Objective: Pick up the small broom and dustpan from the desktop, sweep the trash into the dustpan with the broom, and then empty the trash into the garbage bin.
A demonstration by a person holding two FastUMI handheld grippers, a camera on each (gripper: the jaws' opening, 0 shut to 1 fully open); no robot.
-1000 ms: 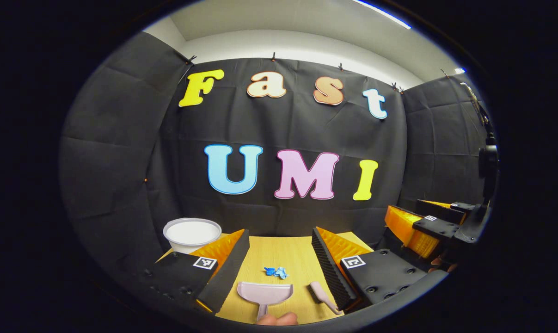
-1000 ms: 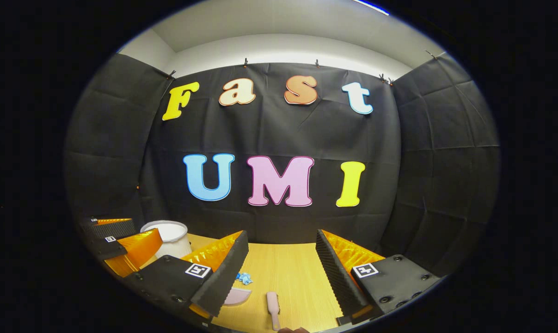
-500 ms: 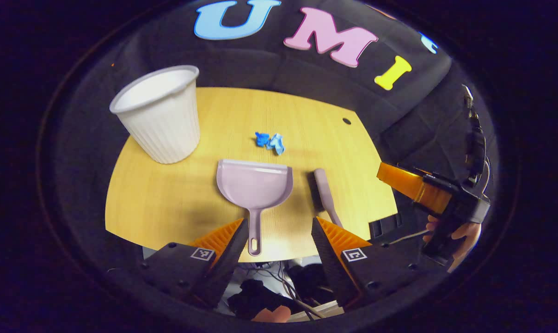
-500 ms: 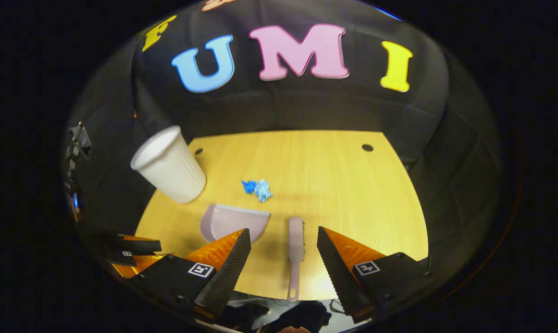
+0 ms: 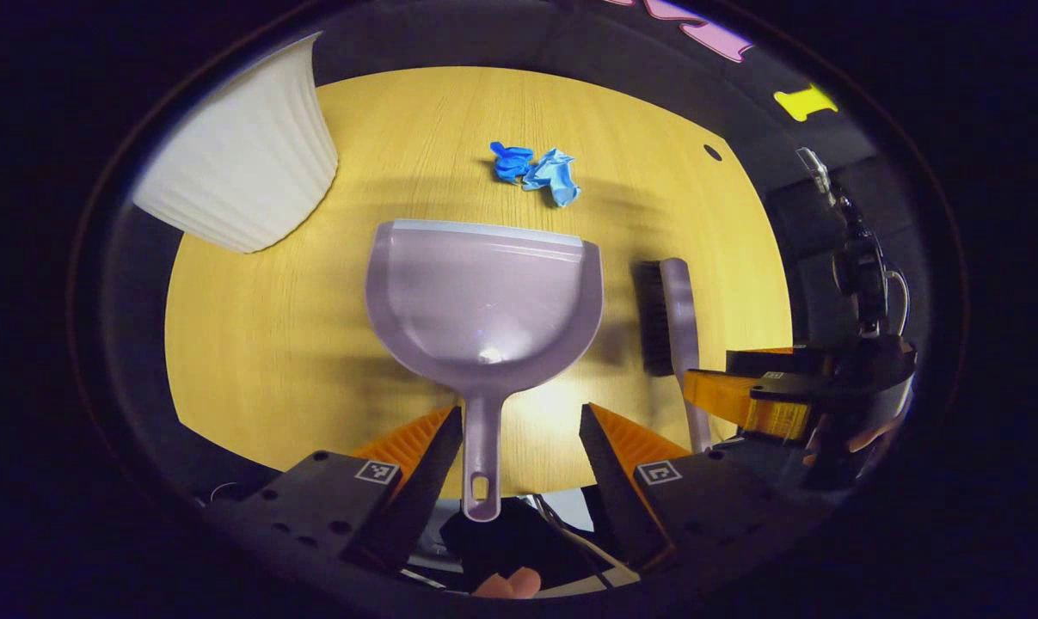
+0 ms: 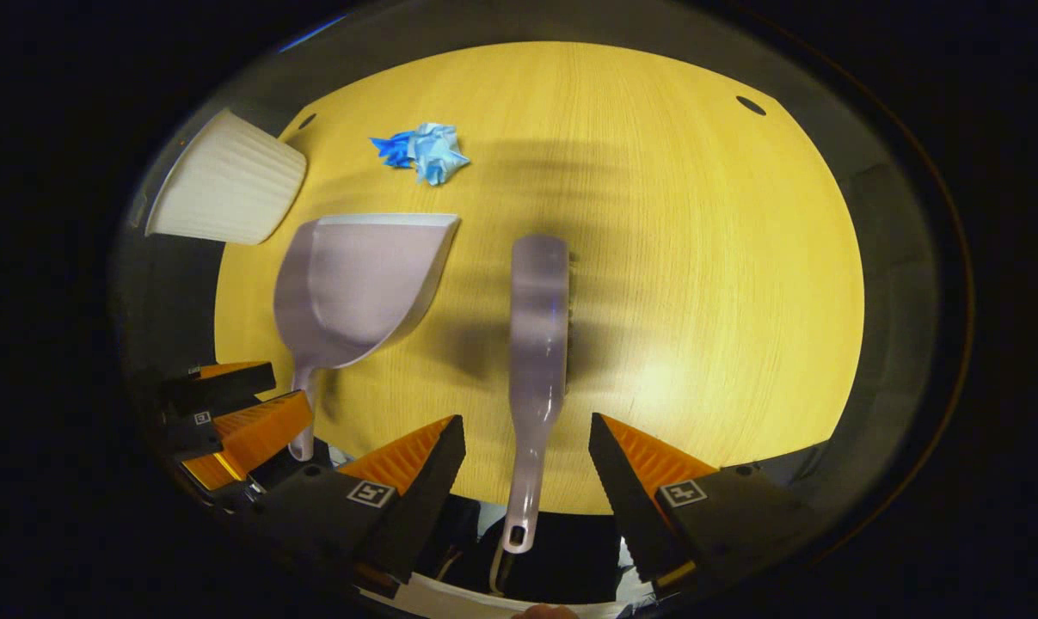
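A pale lilac dustpan [image 5: 484,301] lies flat on the wooden desktop [image 5: 261,344], its handle [image 5: 481,456] pointing at me between the spread fingers of my left gripper [image 5: 521,411], which is open. The matching small broom [image 6: 537,327] lies to its right. Its handle [image 6: 523,490] runs between the fingers of my right gripper [image 6: 525,421], also open. Crumpled blue trash [image 5: 536,168] sits beyond the dustpan's lip. The same dustpan [image 6: 355,284] and trash [image 6: 424,150] show in the right gripper view, and the broom [image 5: 673,318] in the left gripper view.
A white ribbed garbage bin [image 5: 243,172] stands at the desk's far left and appears as a bin [image 6: 226,185] in the right gripper view too. Both handles overhang the desk's near edge. Cables lie below that edge.
Both grippers have tilted down from facing the wall and come close over the desk. The dustpan handle and broom handle now lie between their open fingers. Nothing on the desk has moved.
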